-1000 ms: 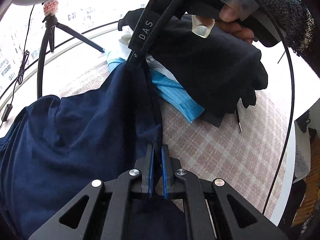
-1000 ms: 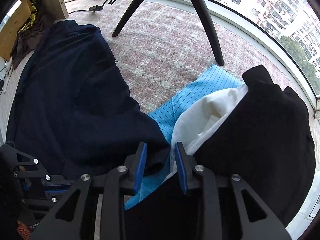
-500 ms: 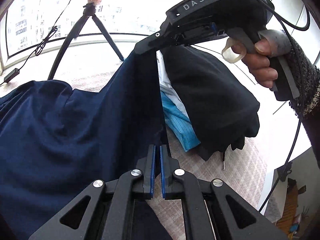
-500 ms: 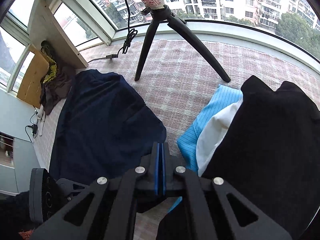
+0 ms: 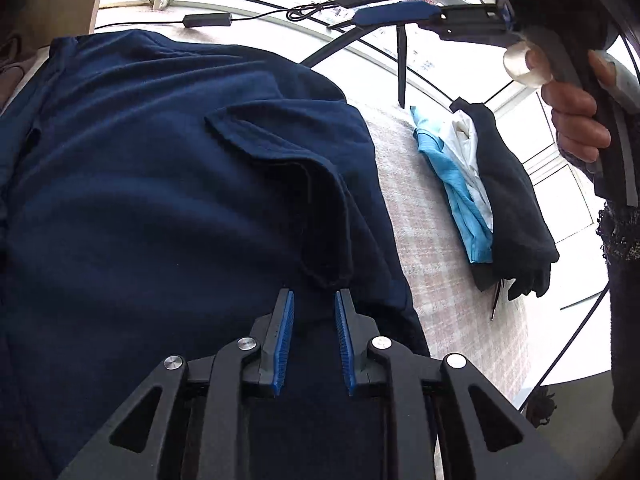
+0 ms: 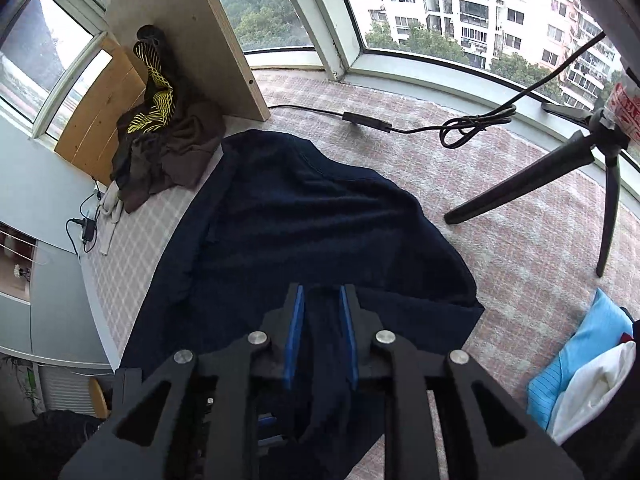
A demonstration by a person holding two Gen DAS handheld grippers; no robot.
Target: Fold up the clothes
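A navy garment (image 5: pixel 160 200) lies spread on the pink plaid tablecloth (image 6: pixel 520 280), one edge folded back over itself in a loose flap (image 5: pixel 304 184). My left gripper (image 5: pixel 314 294) hovers just over it with its jaws opening; the flap's corner sits right in front of the tips and the pads are not pressing on it. My right gripper (image 6: pixel 321 287) is also opening, with a slack strip of navy cloth (image 6: pixel 320 344) hanging between its pads. In the left wrist view, the right gripper's fingers (image 5: pixel 396 12) show at the top, held by a hand (image 5: pixel 576 120).
A pile of black, white and light-blue clothes (image 5: pixel 500 200) lies to the right, also seen at the right edge (image 6: pixel 576 360). A tripod (image 6: pixel 560 176), a cable with adapter (image 6: pixel 368 122), a wooden board (image 6: pixel 192 24) and a brown-yellow heap (image 6: pixel 168 136) stand behind.
Both grippers were shut on the navy edge and carried it sideways over the garment. The edge now lies folded, and both sets of jaws have parted.
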